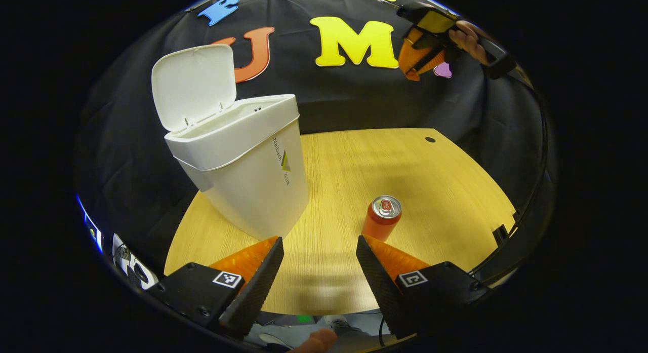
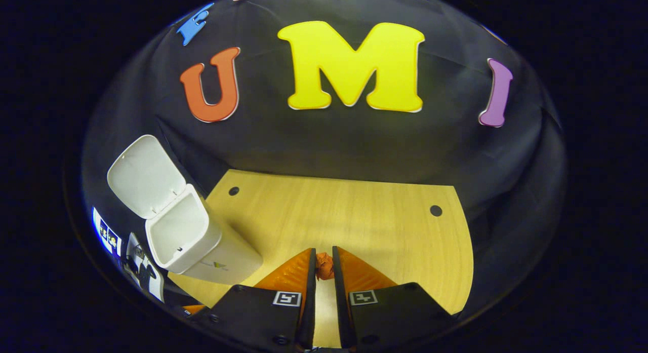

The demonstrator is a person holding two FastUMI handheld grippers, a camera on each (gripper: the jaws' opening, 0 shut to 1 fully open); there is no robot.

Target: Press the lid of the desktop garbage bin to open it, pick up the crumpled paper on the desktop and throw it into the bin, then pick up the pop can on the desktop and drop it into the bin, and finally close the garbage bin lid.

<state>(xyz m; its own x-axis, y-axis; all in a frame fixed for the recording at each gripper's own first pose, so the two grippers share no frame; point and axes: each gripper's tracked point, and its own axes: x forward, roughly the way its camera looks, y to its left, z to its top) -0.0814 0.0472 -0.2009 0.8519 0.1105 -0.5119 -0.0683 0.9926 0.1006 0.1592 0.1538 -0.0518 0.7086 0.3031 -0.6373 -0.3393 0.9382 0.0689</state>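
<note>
In the left gripper view, the garbage bin (image 1: 243, 160) stands near the left edge of the counter (image 1: 435, 191) with its lid (image 1: 195, 84) already raised and tilted back, so the first step of the task looks finished. The pop can (image 1: 382, 217) stands upright on the counter, to the right of the bin and apart from it, nearer the front edge than the back; nothing touches it, so this step is not yet done. The left gripper (image 1: 320, 264) hangs low over the front edge with its fingers spread wide and nothing between them; the can sits just beyond the tip of the right-hand finger. High at the upper right of this view, in front of the booth wall, the right gripper (image 1: 420, 64) is held up by a hand (image 1: 468, 39), well above the counter. In the right gripper view, the right gripper (image 2: 324, 269) looks down on the counter from above, and its fingers are pressed nearly together, pinching the crumpled paper (image 2: 324, 266) at their tips. The open bin is at the left, well apart from the paper, and its inside looks empty as far as I can see. I judge that the paper is picked up but not yet thrown in; after it, the can and the closing of the lid are left.
</note>
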